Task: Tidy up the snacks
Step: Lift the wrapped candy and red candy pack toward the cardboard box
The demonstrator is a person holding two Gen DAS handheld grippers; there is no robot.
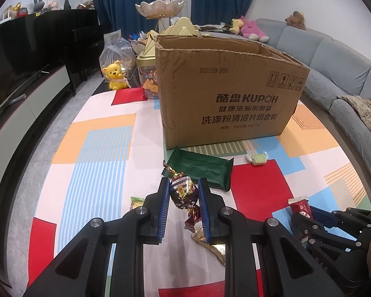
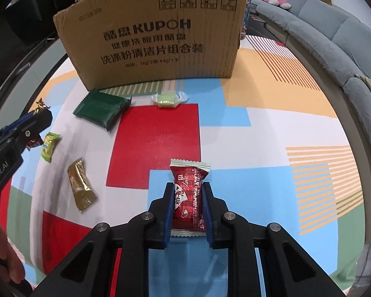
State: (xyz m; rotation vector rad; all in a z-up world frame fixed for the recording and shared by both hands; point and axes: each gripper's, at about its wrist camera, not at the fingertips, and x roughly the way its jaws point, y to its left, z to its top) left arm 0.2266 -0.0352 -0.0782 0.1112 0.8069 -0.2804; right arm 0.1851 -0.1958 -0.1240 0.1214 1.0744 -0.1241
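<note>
The left gripper [image 1: 183, 193] clamped a brown twist-wrapped candy [image 1: 183, 193] while the right gripper [image 2: 188, 203] clamped a red snack packet [image 2: 189, 198] before the open cardboard box [image 1: 225, 91].

Grey-blue curved fabric sofa [image 1: 334, 57] along right side. Pink plush toy [image 1: 253, 28], yellow plush toy [image 1: 236, 24] and brown plush bear [image 1: 295, 19] on sofa. Beige crumpled cloth [image 1: 363, 110] on sofa seat. Dark blue curtains [image 1: 141, 2] behind. Black TV screen [image 1: 14, 57] at left. Yellow bear figurine [image 1: 115, 74] at far table edge, beside clear plastic bag [image 1: 116, 49]. Scalloped pale dish on gold stand [image 1: 159, 8] behind.
</note>
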